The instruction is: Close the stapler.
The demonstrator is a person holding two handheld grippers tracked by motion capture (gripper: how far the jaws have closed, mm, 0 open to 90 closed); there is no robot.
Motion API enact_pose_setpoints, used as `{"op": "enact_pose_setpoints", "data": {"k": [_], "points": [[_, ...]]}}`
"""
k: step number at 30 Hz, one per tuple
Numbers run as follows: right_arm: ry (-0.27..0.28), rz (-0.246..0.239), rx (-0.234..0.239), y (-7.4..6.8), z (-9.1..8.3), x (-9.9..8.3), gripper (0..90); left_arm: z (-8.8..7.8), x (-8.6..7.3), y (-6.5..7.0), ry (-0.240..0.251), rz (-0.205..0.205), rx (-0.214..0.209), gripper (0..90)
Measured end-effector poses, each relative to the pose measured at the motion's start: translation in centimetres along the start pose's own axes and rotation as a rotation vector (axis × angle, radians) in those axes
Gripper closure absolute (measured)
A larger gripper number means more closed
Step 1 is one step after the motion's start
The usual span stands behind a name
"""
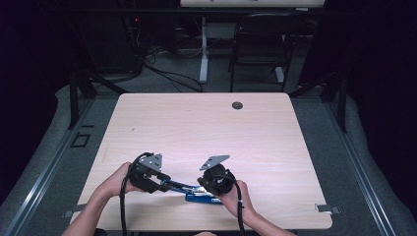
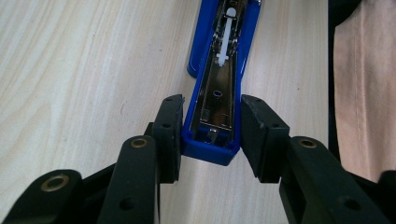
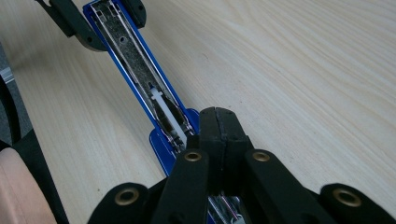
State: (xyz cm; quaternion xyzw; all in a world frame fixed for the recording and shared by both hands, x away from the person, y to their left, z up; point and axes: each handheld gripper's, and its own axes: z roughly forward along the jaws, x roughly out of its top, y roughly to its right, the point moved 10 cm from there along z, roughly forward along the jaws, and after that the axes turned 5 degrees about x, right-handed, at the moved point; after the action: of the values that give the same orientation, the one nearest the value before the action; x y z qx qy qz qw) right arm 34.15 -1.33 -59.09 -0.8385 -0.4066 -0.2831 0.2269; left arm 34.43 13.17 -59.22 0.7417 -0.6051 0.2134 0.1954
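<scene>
Near table (image 1: 206,123) edge: we hold the blue stapler (image 2: 215,93) opened out, left gripper (image 2: 211,135) pinching the tip of its raised magazine arm, right gripper (image 3: 219,135) pressed together over the hinge; next, likely load staples or swing it closed.

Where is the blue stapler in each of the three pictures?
High view: the blue stapler lies near the table's front edge, between the left gripper and the right gripper.
Left gripper view: the stapler, opened, runs from top centre down the middle, its end between the jaws.
Right gripper view: it runs from the upper left down to the shut jaws at bottom centre.
Shared landmark: the light wooden table.
</scene>
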Motion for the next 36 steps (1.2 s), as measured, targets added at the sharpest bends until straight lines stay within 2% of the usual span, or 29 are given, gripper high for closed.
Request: {"op": "enact_pose_setpoints", "data": {"k": [4, 8, 9, 14, 24, 25, 26, 28, 29, 30, 31, 36], "points": [[-0.004, -0.02, 0.009, -0.6, 0.6, 0.3, 90.0, 0.0, 0.1, 0.0, 0.002, 0.0, 0.001, 61.6], [-0.003, -0.037, 0.026, -1.3, 1.3, 0.5, 90.0, -0.1, 0.0, -0.1, -0.019, 0.01, 0.018, 61.6], [-0.001, -0.042, 0.027, -1.4, 1.5, 0.6, 90.0, 0.0, 0.1, -0.1, 0.0, 0.004, 0.009, 61.5], [-0.009, -0.068, 0.049, -1.9, 2.4, 0.9, 90.0, 0.0, 0.2, 0.0, -0.006, 0.011, 0.012, 61.5], [-0.027, -0.064, 0.065, -2.1, 3.3, 0.7, 90.0, -0.1, 0.1, 0.1, -0.001, 0.007, 0.003, 61.6], [-0.028, -0.067, 0.064, -2.2, 3.3, 0.6, 90.0, -0.1, -0.1, 0.0, -0.021, 0.012, 0.017, 61.7], [-0.027, -0.071, 0.063, -2.2, 3.4, 0.6, 90.0, -0.1, -0.1, 0.0, -0.021, 0.012, 0.017, 61.7], [-0.024, -0.071, 0.063, -2.2, 3.3, 0.6, 90.0, -0.1, 0.0, 0.2, 0.001, 0.007, 0.003, 61.9], [-0.023, -0.067, 0.064, -2.2, 3.3, 0.6, 90.0, -0.3, 0.0, 0.1, -0.014, 0.012, 0.017, 61.9], [-0.024, -0.067, 0.063, -2.2, 3.3, 0.6, 90.0, -0.3, 0.0, 0.3, -0.007, 0.01, -0.01, 61.9], [-0.028, -0.071, 0.063, -2.2, 3.3, 0.6, 90.0, -0.2, 0.1, 0.2, 0.001, 0.006, 0.006, 61.9], [-0.028, -0.073, 0.064, -2.2, 3.3, 0.6, 90.0, -0.3, 0.0, 0.2, 0.001, 0.002, 0.0, 61.8]]}}
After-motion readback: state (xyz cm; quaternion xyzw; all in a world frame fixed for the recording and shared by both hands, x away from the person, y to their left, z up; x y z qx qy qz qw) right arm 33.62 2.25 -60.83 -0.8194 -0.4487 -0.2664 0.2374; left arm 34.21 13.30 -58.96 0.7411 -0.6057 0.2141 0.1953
